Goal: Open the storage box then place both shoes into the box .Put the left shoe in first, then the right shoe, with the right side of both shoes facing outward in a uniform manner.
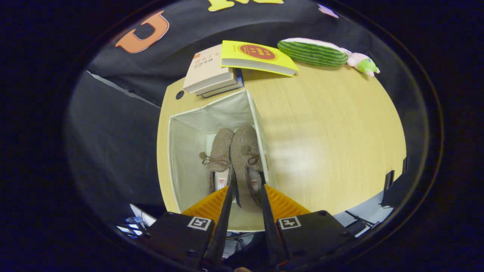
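An open white fabric storage box (186,158) stands on the wooden table, straight below me. Two brown knitted shoes lie side by side in it, toes pointing away from me. The left-hand shoe (220,151) rests lower, with its lace bow showing. The right-hand shoe (245,149) looks larger and closer, against the box's right wall. My gripper (245,189) is over the box's near edge, its two fingers pressed on either side of the right-hand shoe's heel. The box floor under the shoes is mostly hidden.
Beyond the box lie a stack of books (210,73) and a yellow book (257,56). A watermelon plush (312,52) and a small pink-green plush (363,63) sit at the far edge. Bare tabletop (332,143) stretches to the box's right. The table edge runs close on the box's left.
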